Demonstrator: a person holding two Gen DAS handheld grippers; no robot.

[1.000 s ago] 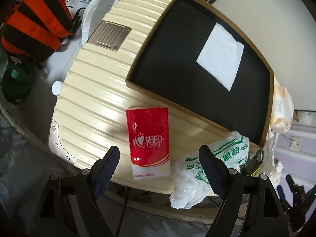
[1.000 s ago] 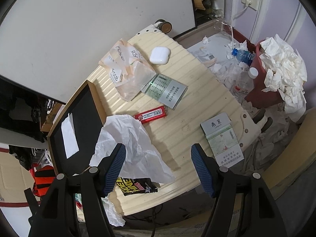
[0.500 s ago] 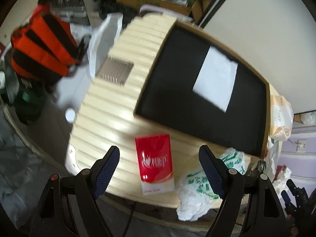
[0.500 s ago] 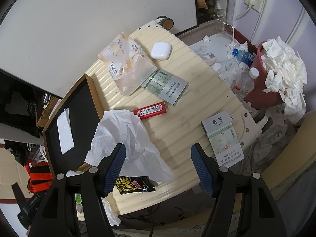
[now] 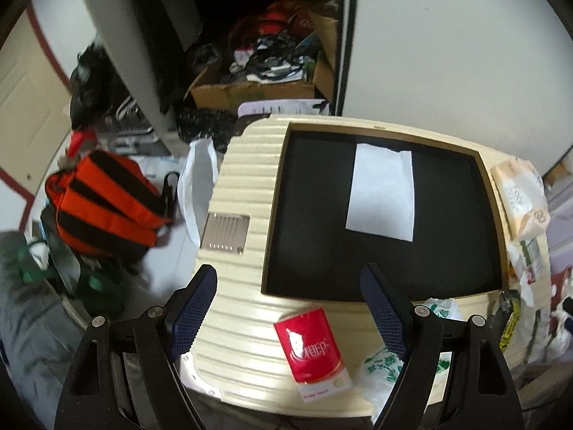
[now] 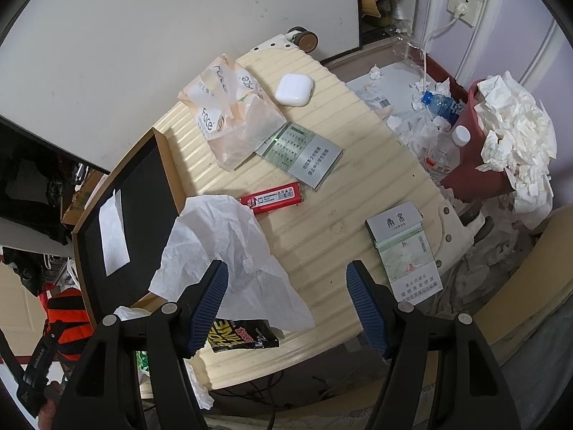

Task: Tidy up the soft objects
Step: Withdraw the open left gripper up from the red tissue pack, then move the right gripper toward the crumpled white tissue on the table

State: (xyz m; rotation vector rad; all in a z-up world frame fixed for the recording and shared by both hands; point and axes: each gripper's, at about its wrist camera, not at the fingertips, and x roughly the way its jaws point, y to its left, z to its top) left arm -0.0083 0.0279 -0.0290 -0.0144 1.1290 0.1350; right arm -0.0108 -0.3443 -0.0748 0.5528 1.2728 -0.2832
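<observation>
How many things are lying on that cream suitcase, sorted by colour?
Counted from both wrist views; some items may be hidden.
Red: 2, tissue pack, slim red box
White: 3, crumpled paper, earbud case, green-printed bag
Peach: 1, wipes pack
Grey-green: 2, cigarette box, flat carton
Black: 2, tray, snack packet
Total: 10

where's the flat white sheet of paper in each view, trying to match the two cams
Left wrist: the flat white sheet lies right of centre, upper middle of the picture, inside the black tray.
Right wrist: the same sheet shows at the left edge, foreshortened, on that tray.
Shared landmark: the tray's tan rim on the ribbed cream suitcase.
</observation>
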